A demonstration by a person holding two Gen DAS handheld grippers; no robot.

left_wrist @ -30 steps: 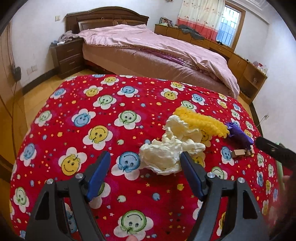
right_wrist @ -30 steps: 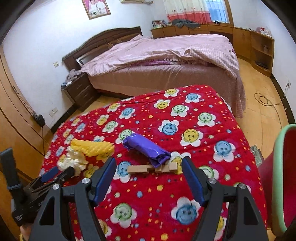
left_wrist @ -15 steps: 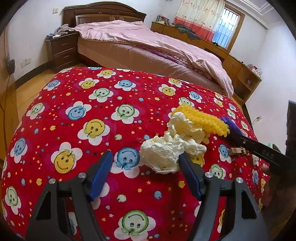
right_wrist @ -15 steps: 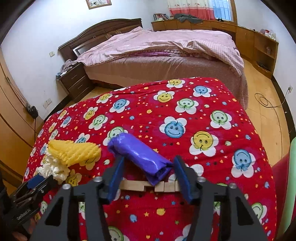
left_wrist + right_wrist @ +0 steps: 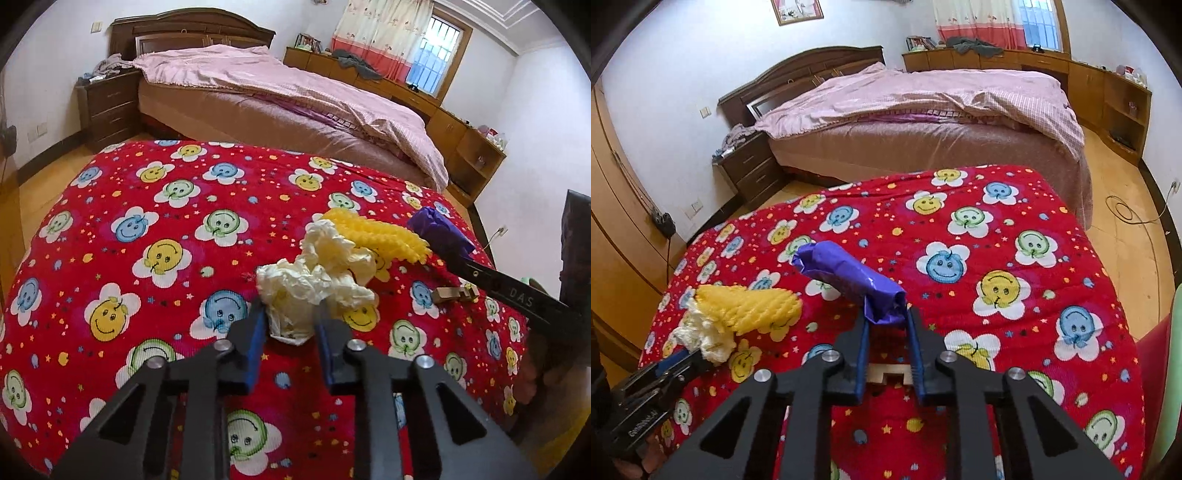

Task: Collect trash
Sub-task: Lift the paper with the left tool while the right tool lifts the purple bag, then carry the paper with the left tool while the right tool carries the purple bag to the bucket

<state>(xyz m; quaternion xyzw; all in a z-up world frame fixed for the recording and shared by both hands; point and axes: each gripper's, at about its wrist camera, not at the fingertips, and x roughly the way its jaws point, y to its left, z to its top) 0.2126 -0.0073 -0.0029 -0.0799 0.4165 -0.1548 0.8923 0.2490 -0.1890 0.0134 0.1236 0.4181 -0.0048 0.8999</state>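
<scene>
A crumpled cream paper wad (image 5: 314,284) lies on the red smiley-face cloth (image 5: 147,221). My left gripper (image 5: 290,325) is shut on its near end. A yellow ridged foam piece (image 5: 380,236) lies just behind the wad, also in the right wrist view (image 5: 750,308). A purple wrapper (image 5: 849,277) lies to the right; my right gripper (image 5: 886,325) is shut on its near end. A small wooden block (image 5: 888,373) lies on the cloth under the right gripper's fingers and shows in the left wrist view (image 5: 454,293).
A red and green bin edge (image 5: 1160,369) stands at the far right of the table. Behind the table are a bed with pink covers (image 5: 923,107), a nightstand (image 5: 107,107) and wooden cabinets (image 5: 1108,92). A cable lies on the floor (image 5: 1126,210).
Both grippers moved forward and closed: the left one onto the paper wad, the right one onto the purple wrapper. Both were open a second ago.
</scene>
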